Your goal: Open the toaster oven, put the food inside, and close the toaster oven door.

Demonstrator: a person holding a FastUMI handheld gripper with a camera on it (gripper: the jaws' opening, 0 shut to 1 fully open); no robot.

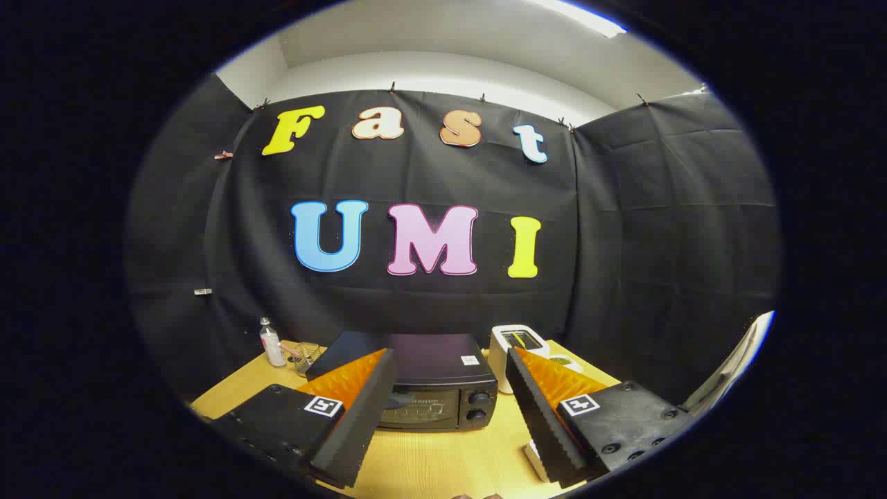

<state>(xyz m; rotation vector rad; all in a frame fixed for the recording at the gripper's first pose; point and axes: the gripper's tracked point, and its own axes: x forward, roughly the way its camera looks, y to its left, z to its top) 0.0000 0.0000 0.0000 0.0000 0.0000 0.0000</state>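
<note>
Tongs (447, 409) spread wide, gripping nothing, hovering above the worktop (443, 461). Toaster oven (433, 384) straight ahead beyond the tips, door shut and facing the tongs, long axis crosswise. Food not identifiable.

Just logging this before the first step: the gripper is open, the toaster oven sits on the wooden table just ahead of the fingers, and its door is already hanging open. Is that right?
Not quite. In the gripper view the toaster oven's door is shut, its glass front upright beside the knobs. The rest holds: the gripper is open, and the oven sits on the wooden table just ahead of the fingers.
</note>
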